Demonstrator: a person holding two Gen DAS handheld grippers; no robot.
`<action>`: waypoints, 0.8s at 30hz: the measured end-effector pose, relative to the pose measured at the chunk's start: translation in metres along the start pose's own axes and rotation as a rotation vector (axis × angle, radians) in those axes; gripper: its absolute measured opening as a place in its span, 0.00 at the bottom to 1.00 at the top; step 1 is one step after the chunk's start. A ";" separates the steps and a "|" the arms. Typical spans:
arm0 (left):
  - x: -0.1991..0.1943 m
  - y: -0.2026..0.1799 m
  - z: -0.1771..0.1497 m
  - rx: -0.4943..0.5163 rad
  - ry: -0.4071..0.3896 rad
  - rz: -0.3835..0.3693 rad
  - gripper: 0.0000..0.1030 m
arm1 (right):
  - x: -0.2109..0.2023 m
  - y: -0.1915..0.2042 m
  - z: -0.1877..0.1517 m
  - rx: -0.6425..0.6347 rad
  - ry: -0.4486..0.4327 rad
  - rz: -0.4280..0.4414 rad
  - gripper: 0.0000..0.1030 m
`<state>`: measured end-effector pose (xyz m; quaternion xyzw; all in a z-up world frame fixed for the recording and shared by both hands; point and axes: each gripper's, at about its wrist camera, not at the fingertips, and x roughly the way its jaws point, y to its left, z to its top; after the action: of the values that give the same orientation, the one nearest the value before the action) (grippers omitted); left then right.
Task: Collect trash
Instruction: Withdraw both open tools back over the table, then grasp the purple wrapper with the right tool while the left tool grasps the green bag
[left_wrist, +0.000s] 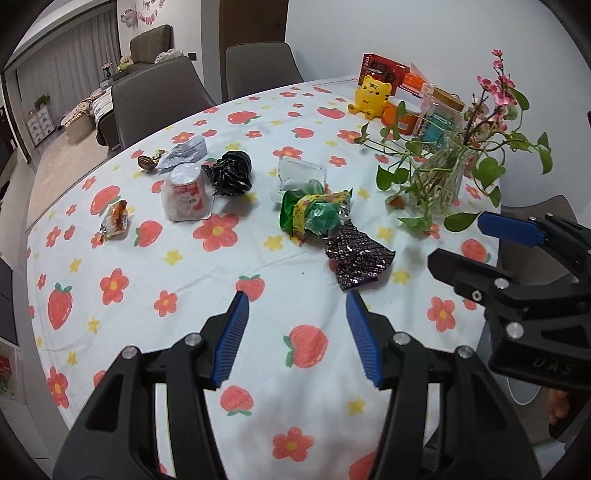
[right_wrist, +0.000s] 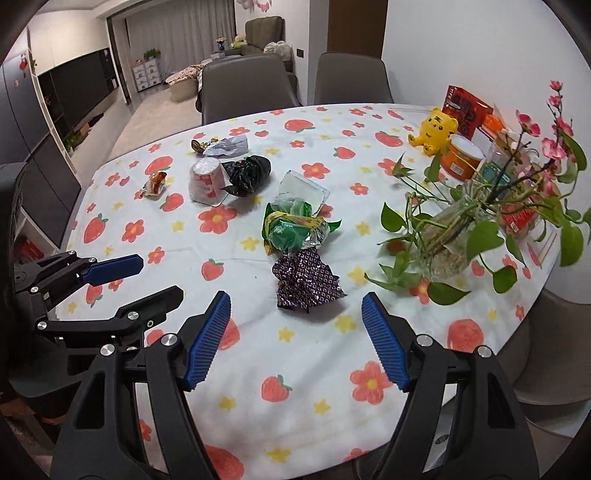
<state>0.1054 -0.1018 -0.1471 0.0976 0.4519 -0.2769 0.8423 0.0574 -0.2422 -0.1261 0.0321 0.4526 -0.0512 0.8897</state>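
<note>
- The left claw (left_wrist: 295, 299) hangs over the near part of the tabletop (left_wrist: 177, 266) with its blue pads parted and nothing between them.
- The right claw (right_wrist: 295, 301) stands wider, also empty, over bare cloth near the front edge; in the left wrist view it shows at the right border (left_wrist: 480, 240), beside the left claw and apart from it.
- Nearest trash: a crumpled dark purple wrapper (right_wrist: 306, 282) lies just beyond the right claw's fingertips, not touched by either pad.
- Touching its far side is a green and yellow snack bag (right_wrist: 295, 229), and behind that a clear plastic tray (right_wrist: 303, 188).
- Farther left sit a tipped white cup with red print (left_wrist: 186, 194) and a crumpled black plastic bag (left_wrist: 232, 173), the two touching.
- A small orange wrapper (left_wrist: 116, 219) lies alone near the left edge of the tabletop; a grey paper scrap (left_wrist: 184, 151) and a small brown-gold piece (left_wrist: 149, 160) lie close to the far left edge.
- To the right, a glass vase of trailing green leaves and pink blossoms (right_wrist: 454, 236) stands near the purple wrapper; its leaves reach out low over the cloth toward it.
- Behind the vase, a yellow bear figure (right_wrist: 436, 131), an orange tub (right_wrist: 463, 157) and a red box (right_wrist: 467, 110) crowd the far right corner.
- Open cloth runs across the whole near strip and the middle left between the cup and the green bag.
- Two grey chairs (right_wrist: 243, 88) stand against the far edge.
</note>
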 end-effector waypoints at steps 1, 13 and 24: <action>0.005 0.002 0.002 -0.007 0.002 0.019 0.54 | 0.010 -0.001 0.004 -0.008 0.003 0.006 0.69; 0.067 0.027 -0.008 -0.118 0.099 0.107 0.54 | 0.113 -0.008 0.009 -0.117 0.102 0.044 0.67; 0.084 0.027 -0.009 -0.127 0.124 0.130 0.54 | 0.152 -0.007 -0.002 -0.156 0.185 0.059 0.44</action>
<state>0.1511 -0.1076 -0.2231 0.0902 0.5124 -0.1860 0.8335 0.1445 -0.2581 -0.2503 -0.0193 0.5342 0.0135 0.8450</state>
